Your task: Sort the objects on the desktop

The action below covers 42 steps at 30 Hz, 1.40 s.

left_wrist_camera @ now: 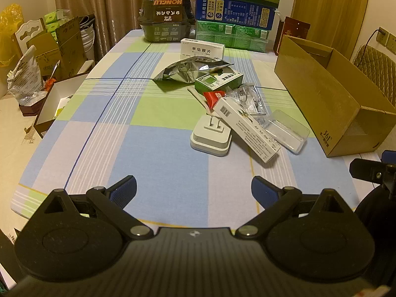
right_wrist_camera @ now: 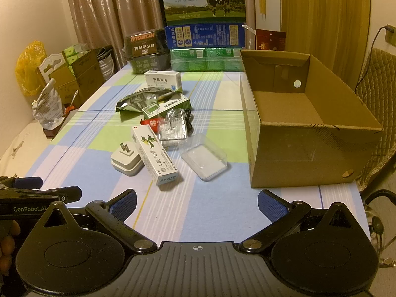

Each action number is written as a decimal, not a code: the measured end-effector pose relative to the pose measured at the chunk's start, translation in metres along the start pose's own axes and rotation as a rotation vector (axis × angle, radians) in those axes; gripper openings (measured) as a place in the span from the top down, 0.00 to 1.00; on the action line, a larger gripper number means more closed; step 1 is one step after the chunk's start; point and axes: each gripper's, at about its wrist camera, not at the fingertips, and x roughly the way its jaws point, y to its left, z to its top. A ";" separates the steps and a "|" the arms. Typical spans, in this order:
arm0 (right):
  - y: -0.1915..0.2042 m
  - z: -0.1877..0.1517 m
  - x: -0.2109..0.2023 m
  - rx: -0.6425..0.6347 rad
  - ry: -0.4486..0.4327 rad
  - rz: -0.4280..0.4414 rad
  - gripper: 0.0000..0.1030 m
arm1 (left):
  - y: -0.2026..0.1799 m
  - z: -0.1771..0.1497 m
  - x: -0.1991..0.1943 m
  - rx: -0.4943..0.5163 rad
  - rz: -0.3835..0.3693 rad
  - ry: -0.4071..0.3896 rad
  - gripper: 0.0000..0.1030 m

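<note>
Left gripper (left_wrist_camera: 193, 188), right gripper (right_wrist_camera: 197, 199): fingers spread wide, nothing held, hovering over near table edge. Clutter heaped mid-table at 12 o'clock: plug adapter (right_wrist_camera: 126, 160), ointment box (right_wrist_camera: 154, 154), clear tray (right_wrist_camera: 204, 159). Cardboard box (right_wrist_camera: 299, 148) open-topped at 2 o'clock, likely the drop spot.

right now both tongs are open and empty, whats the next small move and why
Probably ease the right tongs forward toward the clear plastic tray. It lies nearest them, apart from the pile, right beside the open cardboard box, whose visible floor looks bare. The left tongs sit wide open, facing the white plug adapter, which the long white medicine box partly overlaps, so that pick seems harder.
</note>
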 end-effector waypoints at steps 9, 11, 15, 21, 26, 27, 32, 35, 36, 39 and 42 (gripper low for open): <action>0.001 -0.001 0.000 -0.001 0.000 0.000 0.02 | 0.000 0.001 0.000 -0.002 0.005 0.000 0.06; 0.000 -0.001 0.000 -0.001 0.000 0.000 0.02 | 0.000 0.001 0.000 -0.003 0.005 0.000 0.06; 0.000 -0.001 0.000 -0.001 0.000 0.000 0.02 | 0.000 0.001 0.000 -0.006 0.007 0.000 0.06; 0.001 -0.002 0.000 -0.003 -0.001 0.000 0.02 | 0.000 0.001 0.000 -0.011 0.008 0.000 0.06; 0.000 -0.001 0.000 -0.002 0.000 0.001 0.02 | 0.002 0.003 -0.002 -0.017 0.001 0.000 0.06; 0.000 -0.002 0.001 -0.003 0.002 0.001 0.02 | 0.003 0.003 -0.002 -0.018 0.000 0.001 0.06; -0.002 -0.001 0.001 -0.005 0.007 -0.006 0.02 | 0.003 0.004 -0.004 -0.019 -0.004 -0.002 0.06; -0.002 0.001 0.001 -0.004 0.008 -0.015 0.02 | 0.004 0.005 -0.005 -0.023 -0.014 -0.003 0.06; -0.002 0.002 0.001 -0.002 0.013 -0.017 0.02 | 0.004 0.005 -0.005 -0.025 -0.020 -0.003 0.05; 0.001 0.004 0.000 -0.019 0.022 -0.008 0.02 | 0.007 0.006 -0.007 -0.029 -0.027 -0.002 0.05; 0.005 0.007 0.001 -0.035 0.021 0.019 0.02 | 0.009 0.010 -0.007 -0.014 -0.036 -0.002 0.05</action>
